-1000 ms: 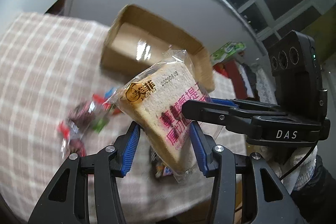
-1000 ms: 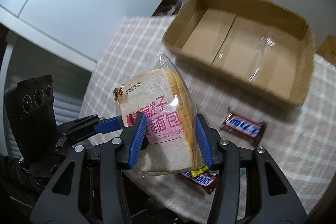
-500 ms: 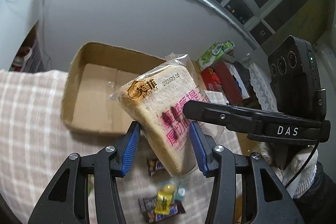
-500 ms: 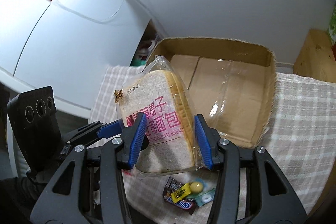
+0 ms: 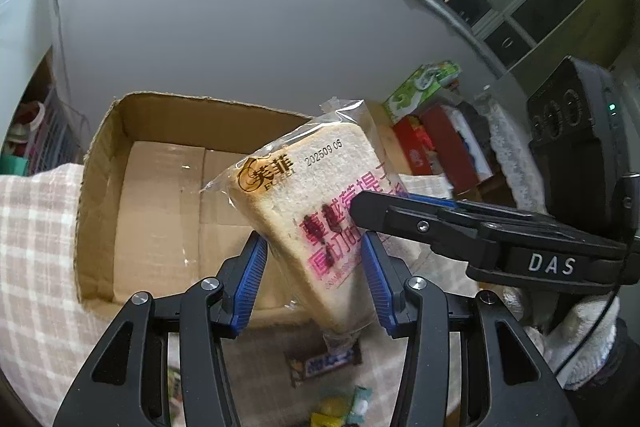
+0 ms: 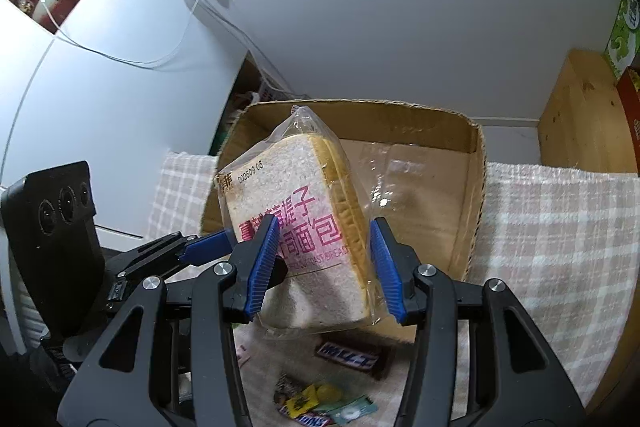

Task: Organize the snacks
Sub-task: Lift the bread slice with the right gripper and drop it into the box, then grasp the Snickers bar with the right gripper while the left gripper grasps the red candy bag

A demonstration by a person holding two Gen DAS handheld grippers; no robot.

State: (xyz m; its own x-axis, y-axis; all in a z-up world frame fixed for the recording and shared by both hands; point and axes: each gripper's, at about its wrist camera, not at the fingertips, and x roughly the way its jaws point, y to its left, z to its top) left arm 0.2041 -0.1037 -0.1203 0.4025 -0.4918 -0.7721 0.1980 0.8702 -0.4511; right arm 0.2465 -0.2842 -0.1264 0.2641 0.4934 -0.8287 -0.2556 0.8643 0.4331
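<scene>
Above the near edge of the open cardboard box (image 5: 152,195), the bagged toast bread (image 5: 316,211) hangs clamped low between both the left gripper (image 5: 312,279) and right gripper (image 6: 324,263), light, squashy and slick-wrapped, so I'd keep gripping the slices, not the loose film.

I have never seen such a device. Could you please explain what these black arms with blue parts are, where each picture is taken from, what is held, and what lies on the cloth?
No robot here: a person holds hand-operated tongs in each hand, each carrying a wide-angle camera looking along its fingers. One picture comes from the left tongs, one from the right tongs. The blue parts are grip pads. Both tongs grip one wrapped bread slice, from different sides, in the air in front of an open cardboard box, which looks empty. Below, on the checked tablecloth, lie a chocolate bar and small wrapped sweets. A gloved hand shows in the left view.
</scene>
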